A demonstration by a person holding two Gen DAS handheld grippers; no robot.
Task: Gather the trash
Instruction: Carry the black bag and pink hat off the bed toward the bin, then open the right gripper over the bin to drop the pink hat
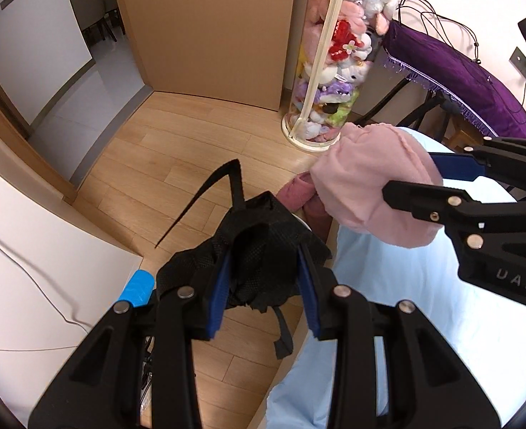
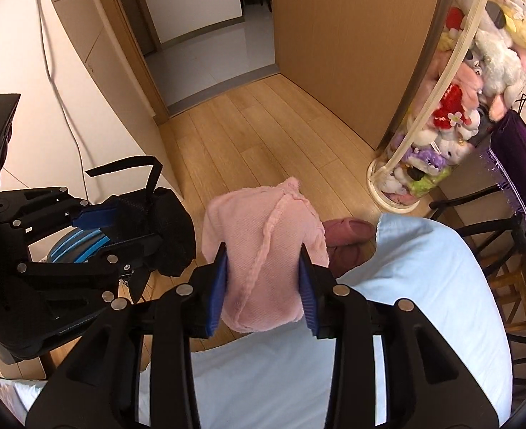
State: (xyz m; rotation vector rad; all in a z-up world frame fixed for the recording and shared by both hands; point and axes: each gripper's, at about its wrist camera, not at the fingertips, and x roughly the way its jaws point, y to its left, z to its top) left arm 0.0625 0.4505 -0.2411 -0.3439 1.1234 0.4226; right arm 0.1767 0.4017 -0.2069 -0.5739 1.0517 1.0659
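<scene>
Left wrist view: left gripper (image 1: 263, 286) at lower centre, fingers clamped on a crumpled black mesh bag (image 1: 259, 250) kept up off the wooden floor (image 1: 177, 150), probably as the sack for the trash, with the right gripper (image 1: 438, 184) at the right edge. Right wrist view: fingers pinching a pink knitted cloth (image 2: 263, 250) at centre, raised above the pale blue bed (image 2: 424, 286), likely headed for the bag at left.

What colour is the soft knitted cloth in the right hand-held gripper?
Pale pink knitted cloth; the right wrist view shows it best.
</scene>
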